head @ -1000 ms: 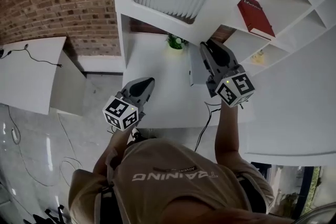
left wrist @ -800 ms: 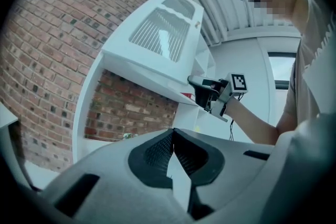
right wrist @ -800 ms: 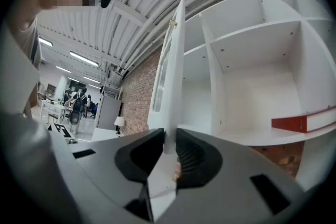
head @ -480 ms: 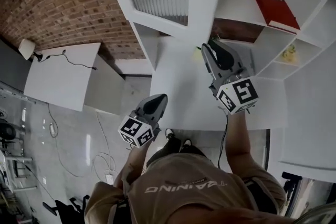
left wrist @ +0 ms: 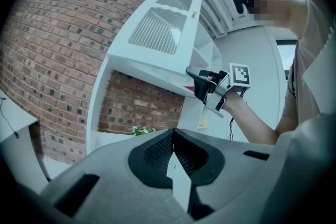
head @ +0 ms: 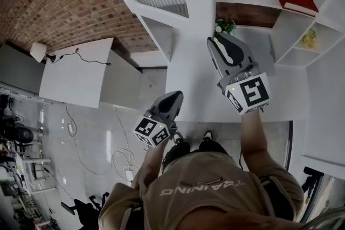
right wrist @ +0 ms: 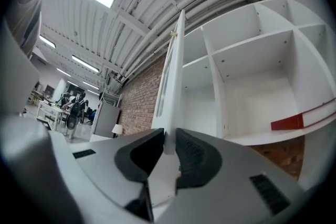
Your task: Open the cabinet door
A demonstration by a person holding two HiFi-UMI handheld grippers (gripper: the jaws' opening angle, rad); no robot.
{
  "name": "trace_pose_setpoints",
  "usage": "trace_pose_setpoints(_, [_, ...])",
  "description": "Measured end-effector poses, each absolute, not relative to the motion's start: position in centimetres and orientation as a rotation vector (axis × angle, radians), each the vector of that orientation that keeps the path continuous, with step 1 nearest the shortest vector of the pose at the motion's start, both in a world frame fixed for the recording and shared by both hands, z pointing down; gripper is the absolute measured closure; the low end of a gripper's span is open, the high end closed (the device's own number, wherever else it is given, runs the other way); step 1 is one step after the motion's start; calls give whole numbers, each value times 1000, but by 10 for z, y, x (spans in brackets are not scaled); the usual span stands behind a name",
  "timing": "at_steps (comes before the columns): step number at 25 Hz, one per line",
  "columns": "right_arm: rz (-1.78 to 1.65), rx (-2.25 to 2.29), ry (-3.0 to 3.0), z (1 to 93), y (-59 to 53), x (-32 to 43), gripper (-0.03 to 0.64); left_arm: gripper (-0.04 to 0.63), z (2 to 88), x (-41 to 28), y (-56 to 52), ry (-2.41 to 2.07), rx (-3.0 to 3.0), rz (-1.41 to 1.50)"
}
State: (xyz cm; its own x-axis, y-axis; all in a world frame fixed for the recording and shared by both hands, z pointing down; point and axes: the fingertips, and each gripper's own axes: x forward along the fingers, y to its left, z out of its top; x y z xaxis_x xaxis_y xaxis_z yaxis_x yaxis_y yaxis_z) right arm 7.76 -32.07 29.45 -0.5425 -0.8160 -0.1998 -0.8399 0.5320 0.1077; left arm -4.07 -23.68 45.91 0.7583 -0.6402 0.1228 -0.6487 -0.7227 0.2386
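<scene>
Right claw (right wrist: 169,140), jaws just closing, pinches the free edge of the cabinet door (right wrist: 174,76), which stands well out from the shelves (right wrist: 247,60); left claw (left wrist: 173,136) pressed together, empty, beside bare floor (head: 97,137).

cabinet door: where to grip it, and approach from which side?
Take the cabinet door by its free vertical edge near the lower corner, coming edge-on in the door's own plane, one jaw on each face. It is a thin flat panel standing open, so that edge is exposed; the knob is tiny. The right tongs clamp it there, jaws having just been closing on it.
</scene>
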Motion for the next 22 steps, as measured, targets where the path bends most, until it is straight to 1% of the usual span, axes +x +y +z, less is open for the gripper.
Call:
trace_pose_setpoints(4, [288,-1473,2640,298,-316,73,545,588,453,-44,-227,-978,2713,6])
trace_pose_setpoints(9, [287,-1538,2612,296,-309,66,545,588,448,-70,-222,-983,2734,-21])
trace_pose_setpoints(13, [215,-1601,2586,297,-295,57,546,588,440,-91,-210,-951,2763,-28])
trace_pose_setpoints(22, [205,-1737,2542,296,-271,27,546,588,425,-114,-196,-702,2866,-5])
